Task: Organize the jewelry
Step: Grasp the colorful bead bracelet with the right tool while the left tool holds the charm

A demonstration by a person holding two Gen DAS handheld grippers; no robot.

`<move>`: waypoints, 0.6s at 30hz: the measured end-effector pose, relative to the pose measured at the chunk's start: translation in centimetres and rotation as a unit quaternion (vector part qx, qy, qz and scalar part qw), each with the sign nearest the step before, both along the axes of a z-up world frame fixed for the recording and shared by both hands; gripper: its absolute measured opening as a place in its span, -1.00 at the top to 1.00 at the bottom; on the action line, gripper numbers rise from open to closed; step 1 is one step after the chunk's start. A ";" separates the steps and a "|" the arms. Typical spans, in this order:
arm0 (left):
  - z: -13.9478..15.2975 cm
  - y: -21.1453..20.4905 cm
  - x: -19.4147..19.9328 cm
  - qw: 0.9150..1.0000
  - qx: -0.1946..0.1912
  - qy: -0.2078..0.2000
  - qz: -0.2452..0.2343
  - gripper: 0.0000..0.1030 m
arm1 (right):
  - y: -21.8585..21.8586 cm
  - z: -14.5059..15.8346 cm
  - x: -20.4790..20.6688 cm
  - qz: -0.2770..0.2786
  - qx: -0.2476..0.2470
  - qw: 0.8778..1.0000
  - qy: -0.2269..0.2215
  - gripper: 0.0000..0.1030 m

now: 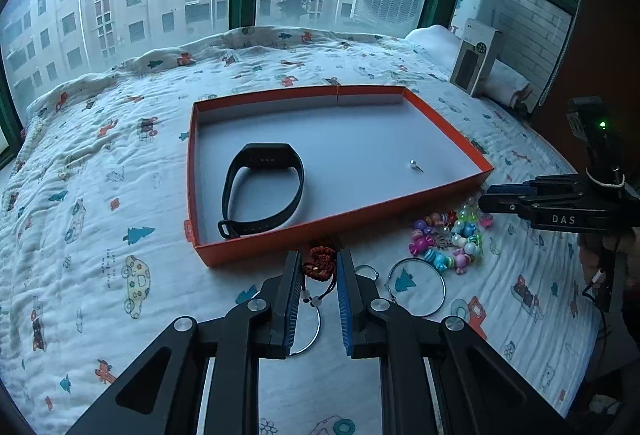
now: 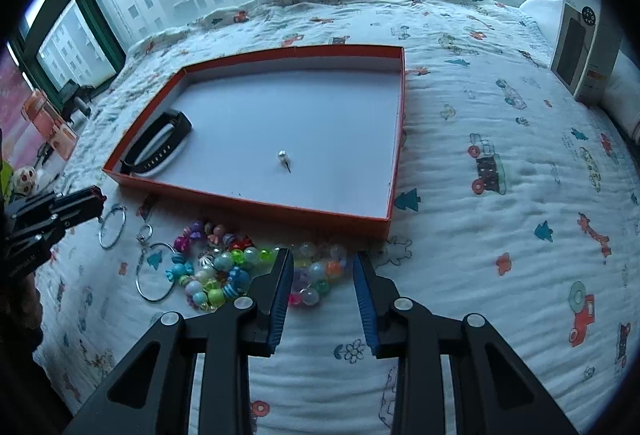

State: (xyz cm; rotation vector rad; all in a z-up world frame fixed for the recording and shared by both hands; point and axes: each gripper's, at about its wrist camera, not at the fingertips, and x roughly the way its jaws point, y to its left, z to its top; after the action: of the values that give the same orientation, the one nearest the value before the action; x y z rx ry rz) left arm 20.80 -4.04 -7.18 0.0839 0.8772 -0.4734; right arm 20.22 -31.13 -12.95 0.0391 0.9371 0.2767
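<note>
We are pinching the red braided cord bracelet in the left gripper, jaws closed on it at the near edge of the shallow orange cardboard tray. It looks light and limp, likely to dangle, so grip the knotted middle. The right gripper is hanging half-open over the translucent bead bracelet, not yet clamping.

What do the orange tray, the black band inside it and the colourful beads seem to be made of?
Orange tray: probably cardboard, matte, with thin folded walls and a white lining.
Black band: likely rubber or silicone; smooth, dull, with a row of strap holes.
Colourful beads: probably plastic, glossy, some translucent with bright highlights.
</note>
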 end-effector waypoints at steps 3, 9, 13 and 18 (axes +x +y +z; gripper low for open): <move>-0.2 0.0 0.0 1.000 0.001 0.001 -0.001 0.65 | -0.1 -0.3 -0.4 0.007 -0.011 1.000 0.003 0.33; -0.3 0.1 0.1 1.000 0.001 0.002 0.003 0.65 | -0.9 -0.5 -1.2 0.005 -0.030 0.999 0.007 0.41; -0.3 0.2 0.2 1.000 0.002 0.003 0.001 0.64 | -1.4 -0.4 -1.3 0.002 -0.035 0.999 0.008 0.43; -0.3 0.2 0.1 1.000 0.004 0.004 0.002 0.64 | -1.4 0.2 -1.6 0.010 -0.029 1.000 -0.002 0.43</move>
State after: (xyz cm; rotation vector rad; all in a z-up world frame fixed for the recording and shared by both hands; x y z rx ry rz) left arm 20.93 -3.88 -7.44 0.0873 0.8863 -0.4680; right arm 18.63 -32.56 -12.72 -0.0232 0.9416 0.2675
